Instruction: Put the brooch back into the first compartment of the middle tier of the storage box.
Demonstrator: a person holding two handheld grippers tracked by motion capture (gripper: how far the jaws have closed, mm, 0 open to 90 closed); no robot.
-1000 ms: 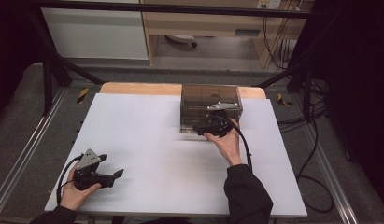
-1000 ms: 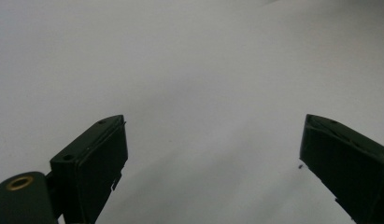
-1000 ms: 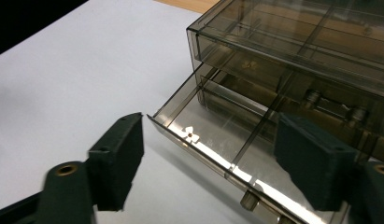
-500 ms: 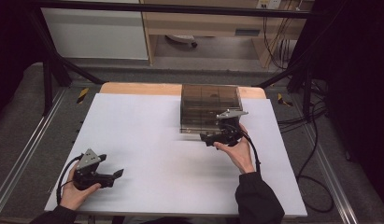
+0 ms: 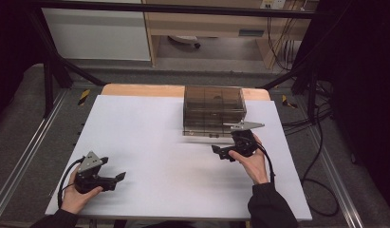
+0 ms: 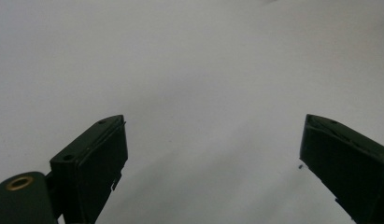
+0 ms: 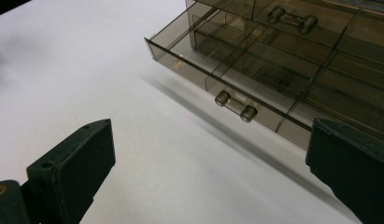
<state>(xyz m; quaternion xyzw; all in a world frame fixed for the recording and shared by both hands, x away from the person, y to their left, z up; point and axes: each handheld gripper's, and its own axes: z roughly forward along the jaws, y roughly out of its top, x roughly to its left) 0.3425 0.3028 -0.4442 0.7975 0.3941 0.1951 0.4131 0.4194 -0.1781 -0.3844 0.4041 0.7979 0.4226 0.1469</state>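
Note:
A smoky see-through drawer box (image 5: 214, 102) stands at the back of the white table (image 5: 150, 142), right of the middle. Its bottom drawer (image 7: 213, 70) is pulled partly out, with a small bar handle (image 7: 235, 106) on the front; the drawer above it is pushed in, with its own handle (image 7: 292, 18). My right gripper (image 5: 220, 153) sits just in front of the box, its jaws wide open and a short way off the handle, holding nothing (image 7: 208, 140). Near the front left edge my left gripper (image 5: 117, 179) rests low over the bare table, open and empty (image 6: 213, 126).
A wooden strip (image 5: 140, 90) runs along the table's far edge behind the box. Cables (image 5: 320, 123) hang off the right side. Metal frame rails (image 5: 22, 161) flank the table on the floor.
My right gripper has drawn back from the front of the box toward the person, and the bottom drawer now stands partly out. The left gripper has stayed put.

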